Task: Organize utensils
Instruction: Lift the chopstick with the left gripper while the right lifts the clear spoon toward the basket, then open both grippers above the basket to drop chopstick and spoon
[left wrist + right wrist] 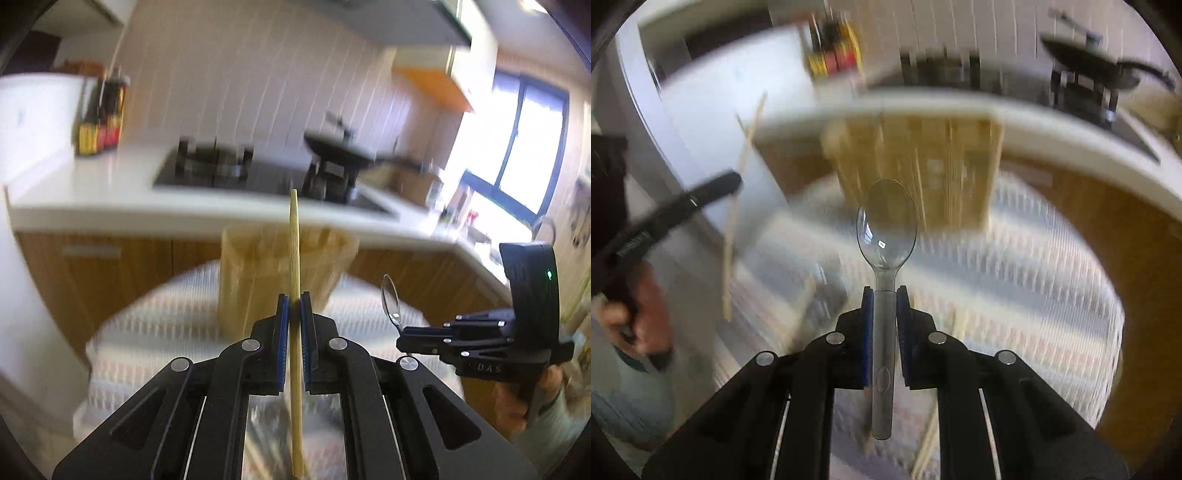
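Observation:
My left gripper (pixel 294 301) is shut on a wooden chopstick (pixel 294 243) that stands upright in front of a blurred wooden utensil holder (pixel 258 273) on a patterned tablecloth (pixel 166 325). My right gripper (pixel 884 293) is shut on a clear plastic spoon (pixel 886 225), bowl up, before the same holder (pixel 923 166). In the left wrist view the right gripper (pixel 402 338) with the spoon (pixel 390 297) is at the right. In the right wrist view the left gripper (pixel 735 182) with the chopstick (pixel 733 221) is at the left.
A white kitchen counter (pixel 110 177) with a black hob (pixel 221 173) and a dark pan (pixel 340 151) runs behind the table. Bottles (pixel 99 122) stand at its left end. More chopsticks (pixel 929 443) lie on the cloth (pixel 1034 295) below my right gripper.

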